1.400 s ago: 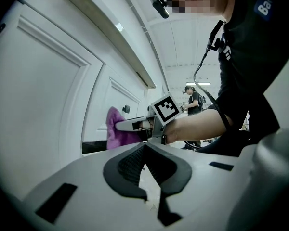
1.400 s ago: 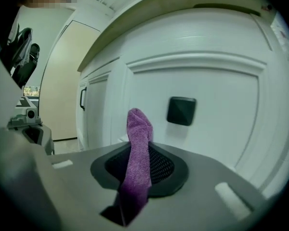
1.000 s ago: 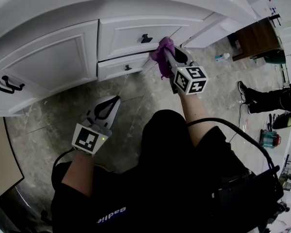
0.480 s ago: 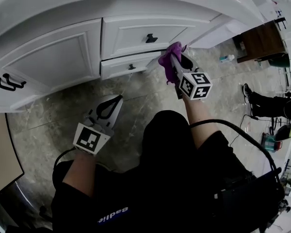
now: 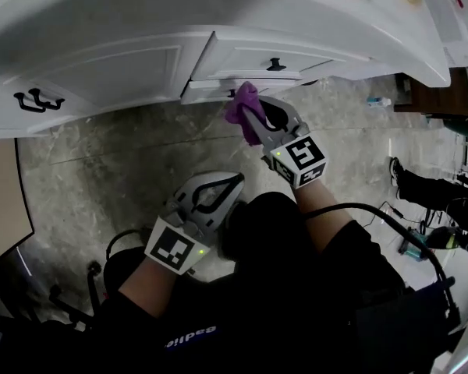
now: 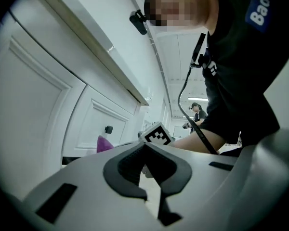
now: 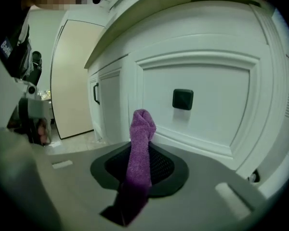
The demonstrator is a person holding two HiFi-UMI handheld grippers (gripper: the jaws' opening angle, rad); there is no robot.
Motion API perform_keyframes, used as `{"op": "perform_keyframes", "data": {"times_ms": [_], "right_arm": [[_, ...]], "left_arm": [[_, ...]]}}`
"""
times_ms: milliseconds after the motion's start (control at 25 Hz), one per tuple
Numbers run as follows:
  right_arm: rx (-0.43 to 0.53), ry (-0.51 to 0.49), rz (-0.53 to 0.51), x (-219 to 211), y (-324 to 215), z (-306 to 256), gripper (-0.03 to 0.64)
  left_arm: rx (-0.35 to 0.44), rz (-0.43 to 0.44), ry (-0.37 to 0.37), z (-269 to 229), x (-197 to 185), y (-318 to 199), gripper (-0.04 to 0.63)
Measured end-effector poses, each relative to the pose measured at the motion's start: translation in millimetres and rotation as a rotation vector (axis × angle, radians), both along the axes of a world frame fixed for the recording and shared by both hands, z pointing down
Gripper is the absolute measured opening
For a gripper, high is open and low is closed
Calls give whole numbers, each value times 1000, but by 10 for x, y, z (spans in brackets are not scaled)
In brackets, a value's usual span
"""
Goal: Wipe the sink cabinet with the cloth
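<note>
The white sink cabinet (image 5: 125, 68) runs across the top of the head view, with a black-knobbed drawer (image 5: 275, 65). A purple cloth (image 5: 242, 104) is pressed near the lower drawer's front edge, below that knob. My right gripper (image 5: 247, 114) is shut on it. In the right gripper view the cloth (image 7: 140, 148) stands up between the jaws of the right gripper (image 7: 140, 141), just short of a drawer front with a square knob (image 7: 183, 99). My left gripper (image 5: 232, 184) hangs lower, over the floor, shut and holding nothing. In the left gripper view, the left gripper (image 6: 144, 147) points along the cabinet.
Two black door handles (image 5: 31, 98) sit on the cabinet door at left. A beige panel (image 5: 0, 209) stands at the left edge. On the stone floor (image 5: 101, 170) lie a small bottle (image 5: 378, 101) and a black cable (image 5: 374, 209). Another person's legs (image 5: 421, 181) are at right.
My right gripper has carried the cloth leftward along the lower drawer's edge. The left gripper has moved right and closer to it. The head view has tilted further over the cabinet.
</note>
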State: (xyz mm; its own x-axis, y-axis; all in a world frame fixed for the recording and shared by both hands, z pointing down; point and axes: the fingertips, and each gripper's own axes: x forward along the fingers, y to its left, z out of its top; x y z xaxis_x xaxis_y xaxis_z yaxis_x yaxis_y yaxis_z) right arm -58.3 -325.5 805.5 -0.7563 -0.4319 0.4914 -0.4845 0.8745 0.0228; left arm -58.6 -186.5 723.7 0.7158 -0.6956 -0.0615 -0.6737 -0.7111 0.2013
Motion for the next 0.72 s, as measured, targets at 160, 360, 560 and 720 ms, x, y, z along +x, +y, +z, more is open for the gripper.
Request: {"op": "perform_keyframes", "data": {"times_ms": [160,360,560,720], "right_arm": [[-104,50,4,140,272,-396,72],[-173,79,39,373,487,-1271,72],[-182,67,61,482,659,-2206,72],[-236,37,61,631,887,-2986,72]], "left_arm": [[-230,-146,150,-189,-215,205,-9],[-309,-185,156,-1193,-254,438,-9],[-295,-201,133,-2434,-363,510,-9],[-294,-198,85,-3364,-264,610,-9]]}}
